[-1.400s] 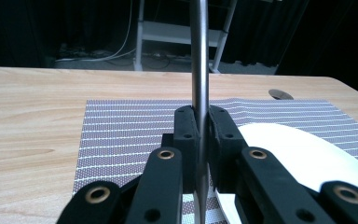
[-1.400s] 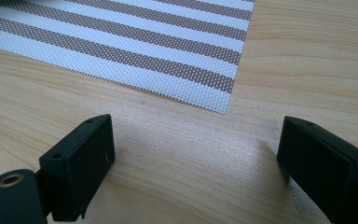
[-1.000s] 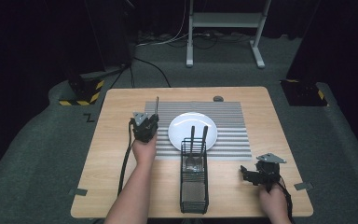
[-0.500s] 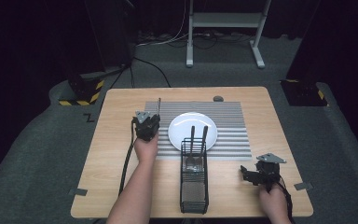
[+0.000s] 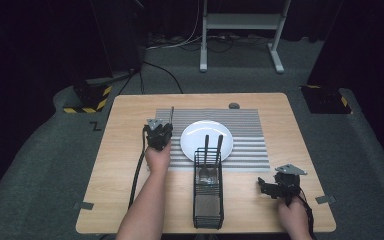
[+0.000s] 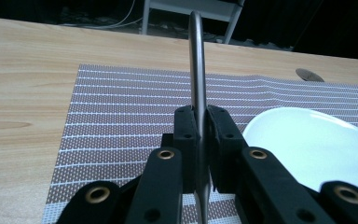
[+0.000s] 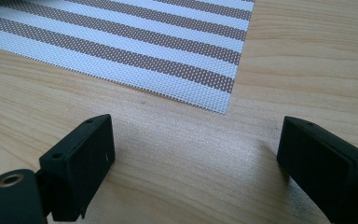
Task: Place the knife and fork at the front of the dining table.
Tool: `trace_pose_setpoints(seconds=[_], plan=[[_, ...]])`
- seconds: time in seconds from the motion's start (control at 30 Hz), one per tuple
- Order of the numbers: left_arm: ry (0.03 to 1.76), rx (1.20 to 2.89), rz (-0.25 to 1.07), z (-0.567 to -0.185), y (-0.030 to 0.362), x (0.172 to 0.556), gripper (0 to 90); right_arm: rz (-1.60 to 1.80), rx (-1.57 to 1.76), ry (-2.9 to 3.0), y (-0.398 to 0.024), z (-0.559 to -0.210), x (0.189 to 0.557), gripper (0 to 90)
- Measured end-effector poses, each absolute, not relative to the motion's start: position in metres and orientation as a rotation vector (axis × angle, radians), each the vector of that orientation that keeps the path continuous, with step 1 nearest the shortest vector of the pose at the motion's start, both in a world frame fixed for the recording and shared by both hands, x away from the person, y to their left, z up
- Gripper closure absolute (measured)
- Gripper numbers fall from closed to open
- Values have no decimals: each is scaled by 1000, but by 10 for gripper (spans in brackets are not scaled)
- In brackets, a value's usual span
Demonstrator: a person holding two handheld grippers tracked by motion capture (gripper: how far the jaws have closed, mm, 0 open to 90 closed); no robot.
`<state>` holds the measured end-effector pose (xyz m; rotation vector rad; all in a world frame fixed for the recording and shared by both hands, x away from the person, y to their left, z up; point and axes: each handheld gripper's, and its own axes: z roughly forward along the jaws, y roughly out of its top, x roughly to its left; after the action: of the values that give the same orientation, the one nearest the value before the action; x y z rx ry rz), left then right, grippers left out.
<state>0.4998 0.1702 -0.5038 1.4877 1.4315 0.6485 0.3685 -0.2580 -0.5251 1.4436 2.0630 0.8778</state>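
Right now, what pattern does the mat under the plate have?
Brown and white stripes on the mat, clearest in the left gripper view.

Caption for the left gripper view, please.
Left gripper clamps a thin metal utensil edge-on above the striped placemat, white plate alongside.

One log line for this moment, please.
left gripper: shut on utensil, left of plate | right gripper: open, over table | caddy: two utensils

A studio-like lab — black curtains (image 5: 35,45), taped weights (image 5: 87,97), stand (image 5: 240,30).
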Motion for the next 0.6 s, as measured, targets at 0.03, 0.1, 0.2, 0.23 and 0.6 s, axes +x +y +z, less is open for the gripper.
trace_pose_setpoints(seconds=[0.03, 0.1, 0.2, 0.23, 0.6], plan=[[1433, 1490, 646, -505, 170, 501, 826, 878, 1444, 2063, -258, -525, 368, 108], [1439, 1490, 637, -506, 170, 502, 825, 878, 1450, 2060, -258, -525, 368, 108], [1443, 1492, 635, -508, 169, 503, 826, 878, 1450, 2060, -258, -525, 368, 108], [1447, 1493, 628, -510, 168, 504, 826, 878, 1450, 2060, -258, -525, 368, 107], [1501, 1506, 593, -512, 171, 511, 825, 878, 1450, 2060, -258, -525, 368, 107]])
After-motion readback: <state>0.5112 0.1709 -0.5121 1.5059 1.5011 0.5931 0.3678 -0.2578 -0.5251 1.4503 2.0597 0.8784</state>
